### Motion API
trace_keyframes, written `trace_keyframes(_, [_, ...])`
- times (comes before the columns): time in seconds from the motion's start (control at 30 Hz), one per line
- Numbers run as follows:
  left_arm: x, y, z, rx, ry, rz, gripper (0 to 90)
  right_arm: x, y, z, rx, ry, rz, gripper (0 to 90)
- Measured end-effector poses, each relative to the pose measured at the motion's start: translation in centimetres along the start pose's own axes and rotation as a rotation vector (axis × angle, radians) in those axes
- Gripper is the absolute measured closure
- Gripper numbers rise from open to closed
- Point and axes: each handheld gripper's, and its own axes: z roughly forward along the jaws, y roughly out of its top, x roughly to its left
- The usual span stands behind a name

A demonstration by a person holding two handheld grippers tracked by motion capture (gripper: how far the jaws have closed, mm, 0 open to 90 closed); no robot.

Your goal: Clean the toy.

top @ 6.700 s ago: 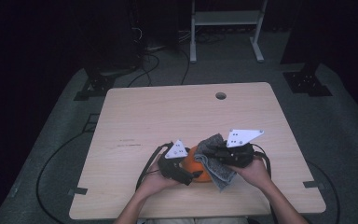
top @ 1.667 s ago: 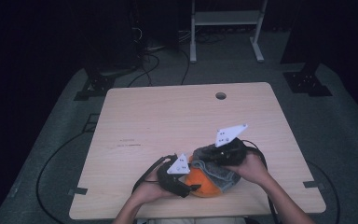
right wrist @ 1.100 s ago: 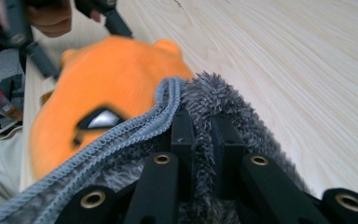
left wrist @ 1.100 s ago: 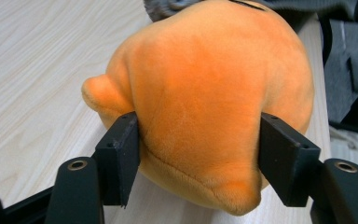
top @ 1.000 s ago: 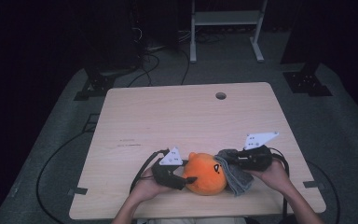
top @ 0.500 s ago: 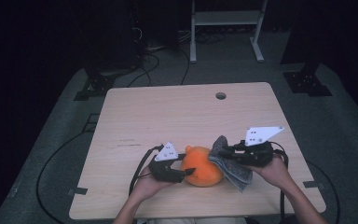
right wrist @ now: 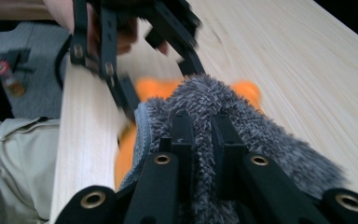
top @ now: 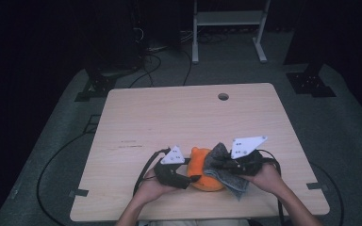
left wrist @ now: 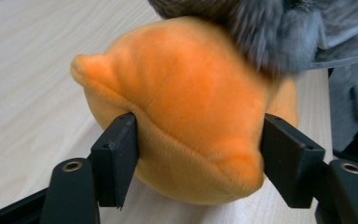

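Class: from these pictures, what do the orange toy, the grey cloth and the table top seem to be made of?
Orange toy: probably stuffed plush, short matte nap, visible seam.
Grey cloth: looks like shaggy microfibre, long tufts.
Table top: pale wood or wood-look laminate, fine grain lines.

I've got an orange plush toy [top: 200,173] sitting on the near part of the table, round and squashy, with a little nub of an ear poking up (a seam runs around its lower half, from what I can see). Draped over its right side is a shaggy grey cloth [top: 224,167], bunched up and covering the toy's top edge, with one corner hanging toward the table's front edge.
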Motion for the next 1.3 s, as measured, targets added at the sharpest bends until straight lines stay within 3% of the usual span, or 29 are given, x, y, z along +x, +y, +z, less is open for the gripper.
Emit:
trace_keyframes(0.13, [-0.3, -0.1, 0.2, 0.025, 0.006, 0.017, 34.4, 0.1, 1.7, 0.9, -0.018, 0.024, -0.024, 80.8])
trace_keyframes(0.2, [0.0, -0.5, 0.3, 0.057, 0.017, 0.01, 34.4, -0.1, 1.4, 1.4, 0.019, 0.024, -0.026, 80.8])
trace_keyframes(0.23, [0.3, -0.7, 0.3, 0.047, 0.009, -0.013, 34.5, -0.1, 1.1, 1.5, 0.033, 0.022, -0.026, 80.9])
trace_keyframes(0.3, [0.6, -1.0, 0.3, 0.043, 0.0, -0.029, 34.9, -0.3, 0.0, 1.4, 0.016, 0.033, -0.006, 80.8])
trace_keyframes(0.43, [0.7, -1.2, 0.5, 0.032, -0.01, -0.042, 35.5, -0.6, -2.2, 0.2, -0.013, 0.017, 0.045, 80.8])
trace_keyframes(0.6, [0.8, -1.3, 0.4, 0.04, -0.01, -0.028, 35.2, -1.1, -4.3, -1.3, -0.036, -0.01, 0.111, 80.8])
trace_keyframes(0.87, [1.0, -1.5, 0.3, 0.043, -0.013, -0.022, 31.3, -2.6, -8.1, -5.5, -0.039, -0.127, 0.232, 80.4])
trace_keyframes(1.0, [1.2, -1.4, 0.1, 0.021, -0.028, -0.037, 28.8, -2.9, -8.9, -7.9, -0.044, -0.189, 0.245, 80.1])
trace_keyframes(1.1, [1.4, -1.1, -0.6, -0.016, -0.025, -0.045, 24.9, -3.2, -9.8, -8.9, -0.008, -0.226, 0.254, 74.5])
trace_keyframes(1.23, [1.4, -0.1, -1.9, -0.092, -0.011, -0.026, 17.5, -3.8, -11.3, -8.6, -0.01, -0.198, 0.329, 57.4])
trace_keyframes(1.3, [1.3, 0.4, -1.9, -0.113, -0.016, -0.007, 14.5, -3.9, -11.7, -8.4, -0.034, -0.174, 0.353, 55.0])
